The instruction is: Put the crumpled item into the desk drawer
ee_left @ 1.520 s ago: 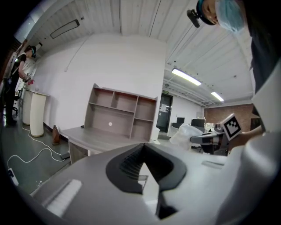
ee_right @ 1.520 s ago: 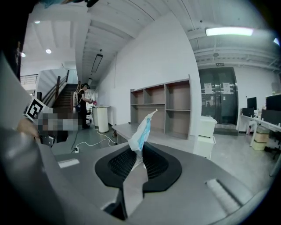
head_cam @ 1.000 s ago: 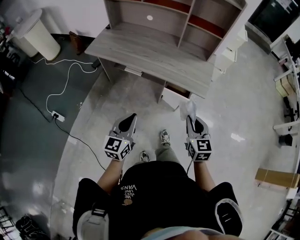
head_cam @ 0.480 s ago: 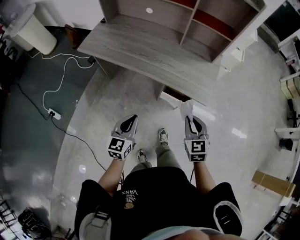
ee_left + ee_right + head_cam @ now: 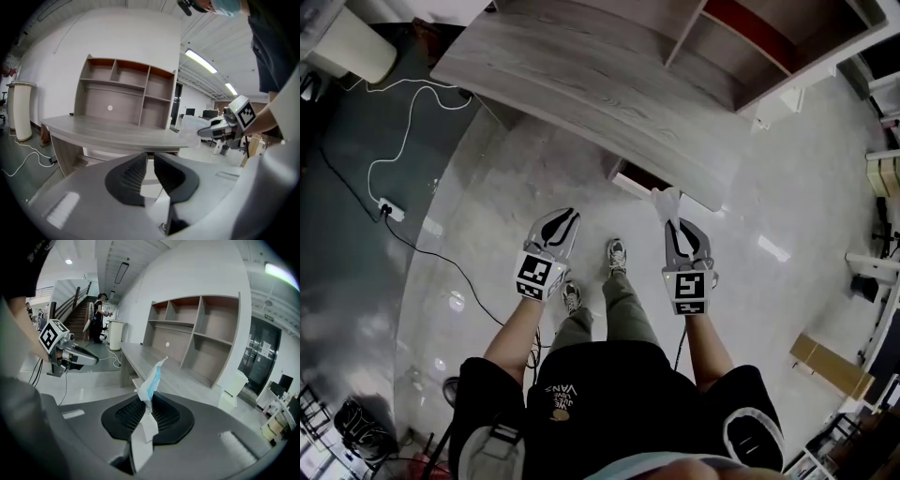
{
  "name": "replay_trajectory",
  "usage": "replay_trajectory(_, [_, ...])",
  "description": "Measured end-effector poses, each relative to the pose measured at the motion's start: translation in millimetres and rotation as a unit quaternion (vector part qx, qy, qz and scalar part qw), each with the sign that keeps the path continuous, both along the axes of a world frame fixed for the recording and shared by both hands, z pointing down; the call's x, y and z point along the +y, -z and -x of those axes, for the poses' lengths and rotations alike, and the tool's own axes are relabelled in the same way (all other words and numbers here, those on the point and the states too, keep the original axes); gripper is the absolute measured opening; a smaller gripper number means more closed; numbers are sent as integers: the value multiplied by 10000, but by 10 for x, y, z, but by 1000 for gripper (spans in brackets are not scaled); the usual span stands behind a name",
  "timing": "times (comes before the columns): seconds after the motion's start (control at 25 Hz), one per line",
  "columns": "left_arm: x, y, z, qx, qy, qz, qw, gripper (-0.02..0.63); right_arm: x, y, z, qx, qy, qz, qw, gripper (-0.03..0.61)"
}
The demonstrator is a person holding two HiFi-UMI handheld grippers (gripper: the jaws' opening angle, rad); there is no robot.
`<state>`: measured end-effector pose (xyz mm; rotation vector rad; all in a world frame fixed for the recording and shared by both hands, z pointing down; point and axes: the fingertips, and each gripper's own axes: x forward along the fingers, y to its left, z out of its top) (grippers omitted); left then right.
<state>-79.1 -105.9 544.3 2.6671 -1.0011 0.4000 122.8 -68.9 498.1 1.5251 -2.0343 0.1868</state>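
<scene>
Person at a desk, the crumpled item pinched in the right gripper.

A pale, shiny floor spreads under a grey wooden desk, which has open shelves along its back edge. The person stands facing it with both arms held forward. Under the desk's front edge the drawer looks partly pulled out. The left gripper has its jaws drawn together with nothing between them. The right gripper is clamped tight on the crumpled item, a white and blue wad sticking up past the jaw tips. It is held in the air near the drawer front, not yet inside. A white cable lies on the floor at left.
</scene>
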Motion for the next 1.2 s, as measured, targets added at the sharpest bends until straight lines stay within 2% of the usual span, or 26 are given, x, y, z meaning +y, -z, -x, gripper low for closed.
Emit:
replay_trajectory(0.36, [-129, -440, -417, -115, -349, 273, 9990, 55, -156, -414, -122, 341, 360, 204, 9986, 46])
replay_trajectory(0.48, [-201, -555, -497, -176, -443, 296, 9984, 71, -203, -539, -136, 599, 524, 262, 9965, 46])
replay_trajectory(0.92, [-455, -899, -788, -315, -607, 633, 9956, 168, -337, -853, -236, 1708, 1058, 394, 9788, 46])
replay_trajectory(1.2, [-573, -1066, -1018, -429, -868, 753, 9925, 175, -473, -1046, -244, 1924, 1124, 592, 9731, 46])
